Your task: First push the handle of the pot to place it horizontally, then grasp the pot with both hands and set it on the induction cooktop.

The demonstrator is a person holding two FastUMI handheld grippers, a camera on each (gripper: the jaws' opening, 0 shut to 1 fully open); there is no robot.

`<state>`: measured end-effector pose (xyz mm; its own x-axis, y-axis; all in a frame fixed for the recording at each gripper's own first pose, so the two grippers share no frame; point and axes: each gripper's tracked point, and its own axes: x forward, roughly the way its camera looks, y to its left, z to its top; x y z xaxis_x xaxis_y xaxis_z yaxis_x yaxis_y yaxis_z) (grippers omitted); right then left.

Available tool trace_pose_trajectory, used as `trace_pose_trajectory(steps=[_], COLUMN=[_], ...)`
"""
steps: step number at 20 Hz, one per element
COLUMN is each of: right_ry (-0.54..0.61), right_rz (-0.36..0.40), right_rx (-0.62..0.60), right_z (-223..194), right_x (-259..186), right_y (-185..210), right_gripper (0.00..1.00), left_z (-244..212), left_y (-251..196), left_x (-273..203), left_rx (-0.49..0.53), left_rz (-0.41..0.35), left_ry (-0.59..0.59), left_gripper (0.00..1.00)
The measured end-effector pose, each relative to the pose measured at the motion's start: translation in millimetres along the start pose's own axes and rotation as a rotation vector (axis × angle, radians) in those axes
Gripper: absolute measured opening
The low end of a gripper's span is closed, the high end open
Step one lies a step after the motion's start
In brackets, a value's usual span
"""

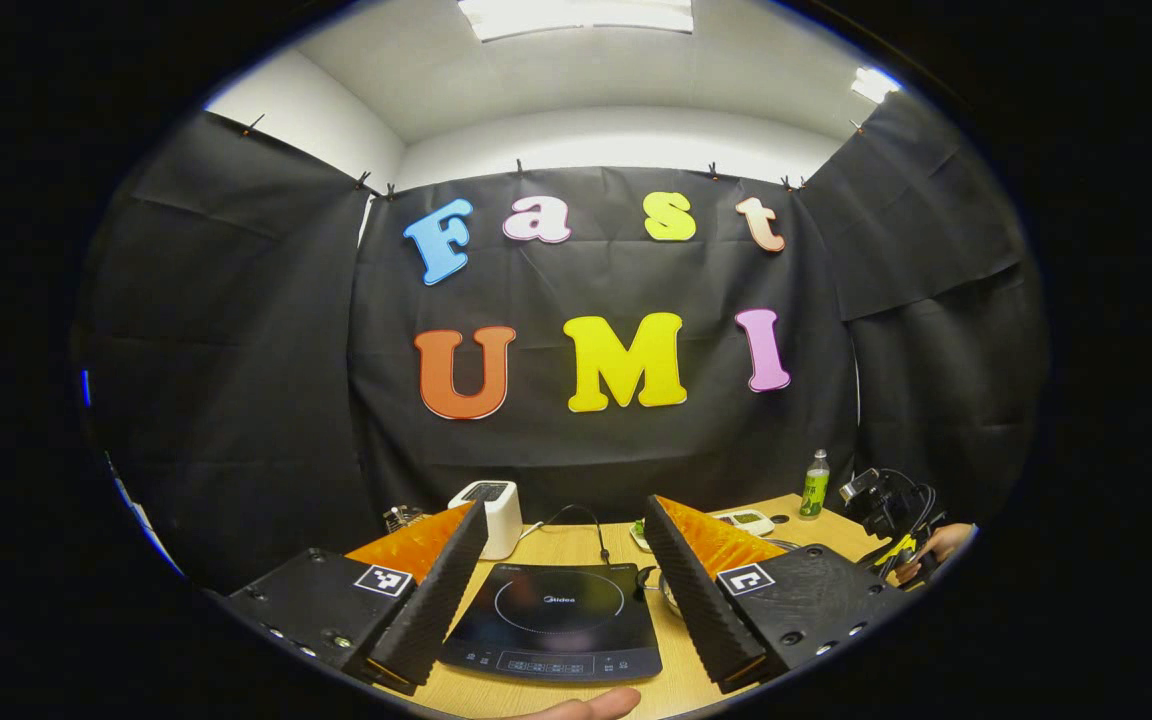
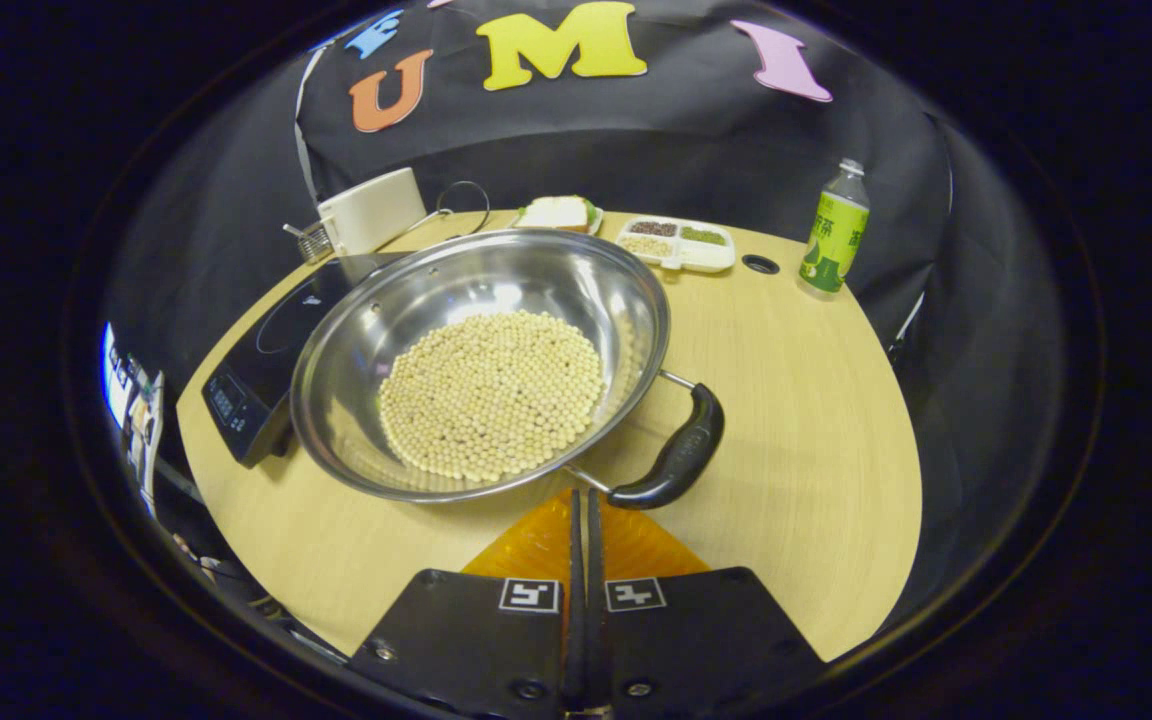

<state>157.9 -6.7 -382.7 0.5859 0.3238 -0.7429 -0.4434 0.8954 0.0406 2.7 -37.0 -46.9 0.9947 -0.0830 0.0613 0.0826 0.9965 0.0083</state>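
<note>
My left gripper (image 1: pixel 561 590) hangs released above the cooktop (image 1: pixel 553 620). My right gripper (image 2: pixel 584 515) is clenched empty just beside the pot (image 2: pixel 481 360) handle (image 2: pixel 674 458).

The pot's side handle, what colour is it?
Glossy black handle, on bare metal rods; clearest in the right gripper view.

pot (image 2: pixel 481 360) hides cooktop's (image 2: pixel 256 370) right part — tray (image 2: pixel 676 243) contents too small

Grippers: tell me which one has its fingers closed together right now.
The right gripper, in front of the pot's handle: its fingers meet with nothing between them. The left gripper is spread wide over the induction cooktop.
</note>
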Motion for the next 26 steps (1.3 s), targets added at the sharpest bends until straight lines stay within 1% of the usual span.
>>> trace_pose_trajectory(steps=[2, 4, 5, 6, 9, 11, 16, 17, 18, 19, 20, 21, 23, 26], right_ry=[0.005, 0.009, 0.009, 0.006, -0.003, -0.005, -0.045, -0.048, -0.053, -0.060, -0.072, -0.092, -0.134, -0.213], right_rz=[-0.017, -0.007, -0.008, -0.020, -0.045, -0.060, -0.083, -0.087, -0.090, -0.091, -0.093, -0.102, -0.123, -0.153], right_rx=[0.020, 0.059, 0.071, 0.069, 0.057, 0.073, 0.139, 0.147, 0.150, 0.151, 0.155, 0.154, 0.142, 0.153], right_z=[1, 4, 7, 10, 20, 28, 46, 46, 47, 48, 50, 53, 59, 72], right_x=[6, 9, 10, 10, 13, 17, 20, 17, 14, 9, 3, -4, -21, -48], right_y=[-14, -19, -22, -26, -30, -32, -37, -37, -37, -35, -33, -34, -35, -38], right_gripper=[0.04, 0.03, 0.01, 0.04, 0.04, 0.04, 0.04, 0.04, 0.01, 0.04, 0.04, 0.04, 0.04, 0.04], left_z=[-4, -8, -10, -11, -16, -16, -19, -21, -23, -25, -27, -30, -29, -34], left_y=[-2, -4, -5, -6, -5, -9, -18, -20, -22, -23, -23, -22, -13, -13], left_x=[5, 8, 11, 13, 17, 19, 24, 26, 28, 30, 33, 36, 40, 48], left_rx=[0.002, 0.004, 0.002, -0.004, -0.039, -0.052, -0.032, -0.034, -0.034, -0.035, -0.037, -0.041, -0.060, -0.086], left_rz=[0.002, 0.002, 0.002, 0.000, 0.009, 0.006, -0.016, -0.026, -0.037, -0.043, -0.044, -0.042, -0.009, -0.004], left_ry=[0.007, 0.017, 0.020, 0.023, 0.025, 0.026, 0.031, 0.035, 0.035, 0.040, 0.049, 0.057, 0.050, 0.056], left_gripper=[0.95, 0.95, 0.95, 0.95, 0.95, 0.95, 0.94, 0.95, 0.95, 0.95, 0.95, 0.95, 0.95, 0.95])
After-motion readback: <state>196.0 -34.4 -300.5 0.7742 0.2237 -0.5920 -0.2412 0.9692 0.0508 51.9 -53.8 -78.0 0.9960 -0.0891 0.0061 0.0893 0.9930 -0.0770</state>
